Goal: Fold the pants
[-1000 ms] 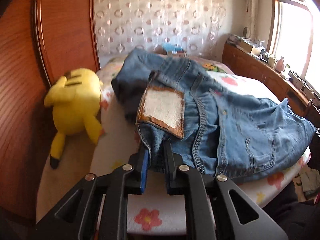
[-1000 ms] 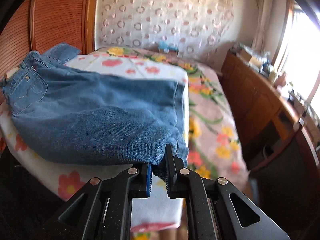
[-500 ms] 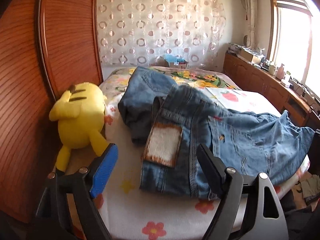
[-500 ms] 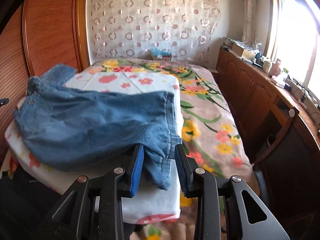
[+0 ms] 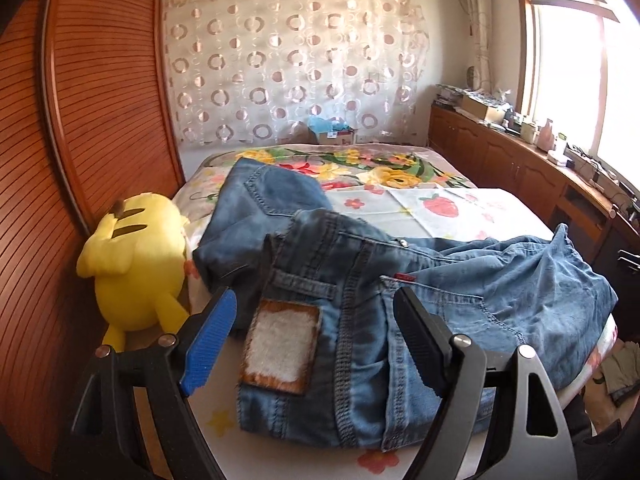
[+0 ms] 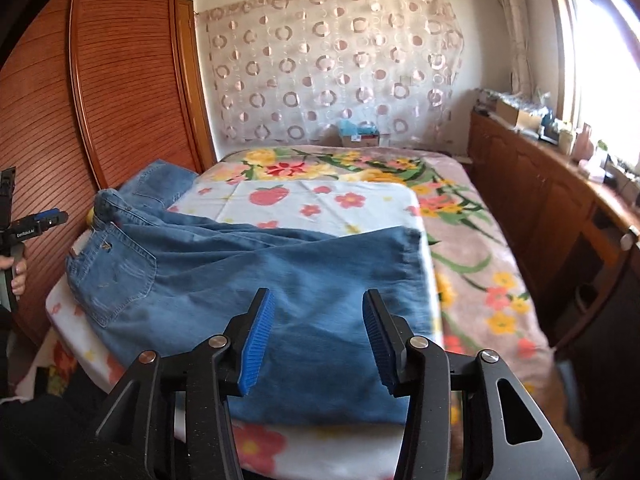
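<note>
Blue denim pants (image 5: 400,312) lie across the white flowered pad on the bed, waistband with a fuzzy white patch (image 5: 280,348) at the near left. A second denim piece (image 5: 256,208) lies behind them. My left gripper (image 5: 310,344) is open and empty, raised just before the waistband. In the right wrist view the pants (image 6: 248,280) lie folded lengthwise, hems at the right edge of the pad. My right gripper (image 6: 318,344) is open and empty above the leg end. The left gripper (image 6: 36,228) shows at the far left.
A yellow plush toy (image 5: 136,276) sits against the wooden wardrobe (image 5: 80,140) at the left. The floral bedspread (image 6: 460,220) stretches beyond the pad. A wooden cabinet (image 6: 560,200) with clutter runs along the right under the window. A box (image 5: 332,132) stands by the curtain.
Both grippers opened and let go of the pants, then drew back and up. The waistband and the leg end now lie flat on the pad.
</note>
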